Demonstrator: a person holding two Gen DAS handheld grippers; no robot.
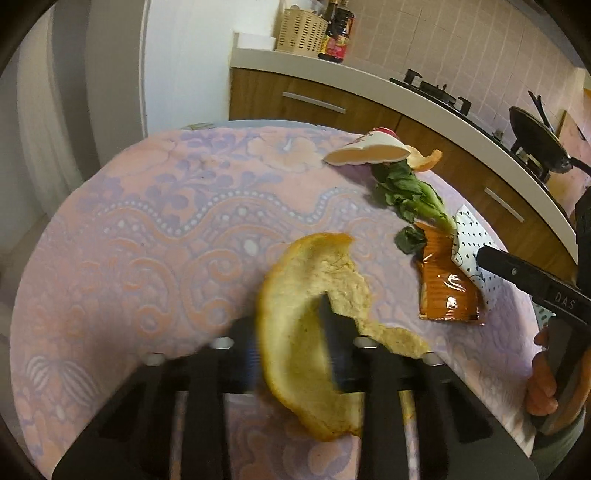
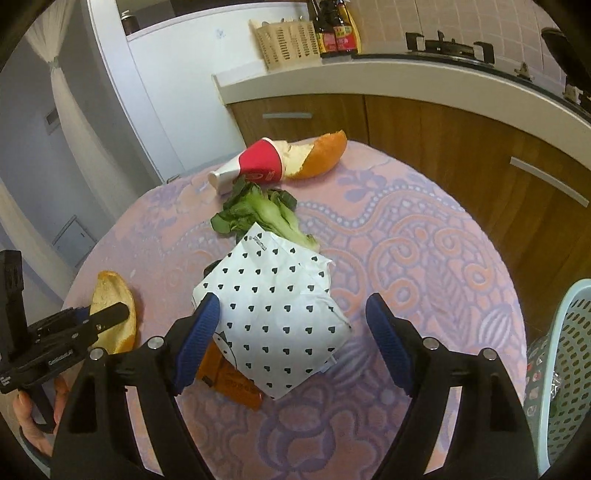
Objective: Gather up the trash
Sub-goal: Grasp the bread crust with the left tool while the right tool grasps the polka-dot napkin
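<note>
Orange peel (image 1: 314,325) sits clamped in the left gripper (image 1: 295,354); the right gripper (image 2: 291,325), spread wide, straddles the heart-print bag (image 2: 280,314). Cup (image 2: 255,166), greens (image 2: 258,214) beyond it remain uncollected.

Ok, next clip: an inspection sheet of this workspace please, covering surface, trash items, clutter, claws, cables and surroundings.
Surface: round table under a pink and lilac patterned cloth.
Job's things: peel in the left claw; second peel beside a red paper cup lying on its side; greens; heart-print bag lying over an orange wrapper.
Clutter: nothing seen.
Claws: left claw shut on the peel; right claw open, fingers either side of the bag, no grip.
Cables: nothing seen.
Surroundings: blue mesh bin at the table's edge; counter with basket, bottles and stove; pan.
</note>
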